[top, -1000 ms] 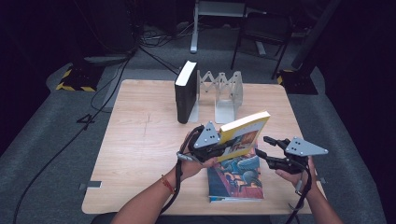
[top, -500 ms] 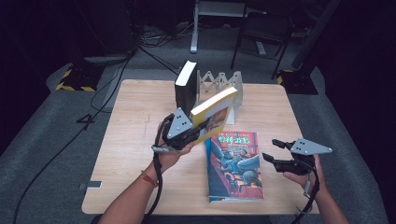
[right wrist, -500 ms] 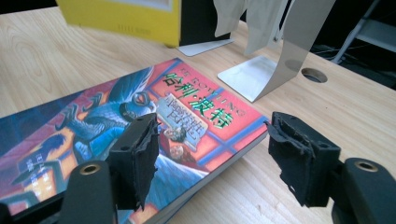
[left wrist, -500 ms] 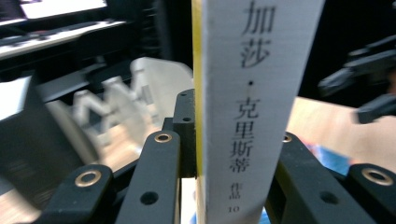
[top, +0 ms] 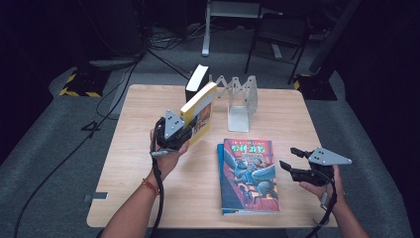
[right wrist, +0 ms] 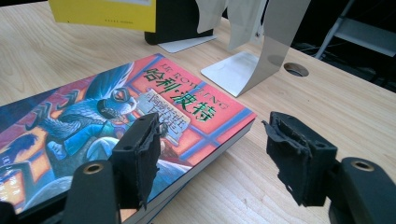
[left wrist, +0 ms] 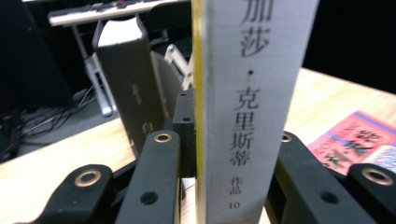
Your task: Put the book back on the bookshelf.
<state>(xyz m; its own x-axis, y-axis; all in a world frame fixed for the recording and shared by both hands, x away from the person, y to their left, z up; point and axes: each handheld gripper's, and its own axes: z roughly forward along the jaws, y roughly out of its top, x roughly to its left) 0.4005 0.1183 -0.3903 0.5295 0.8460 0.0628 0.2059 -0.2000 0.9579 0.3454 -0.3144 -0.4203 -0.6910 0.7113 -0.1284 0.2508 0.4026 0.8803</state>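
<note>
Above table, left hand-held gripper (top: 184, 130) clamps yellow book (top: 198, 106) upright.

On the worktop (top: 148, 198), a flat book (top: 250, 176) lies near the front, right of centre. Far from it, at the back of the worktop, a metal bookend rack (top: 241, 101) stands, with an upright book (top: 195, 83) just left of it. The left gripper (top: 171, 133) is left of the flat book and in front of the upright one; a held book (top: 199, 114) stands on edge between its jaws, above the worktop. The right gripper (top: 292, 166) hovers just right of the flat book.
</note>
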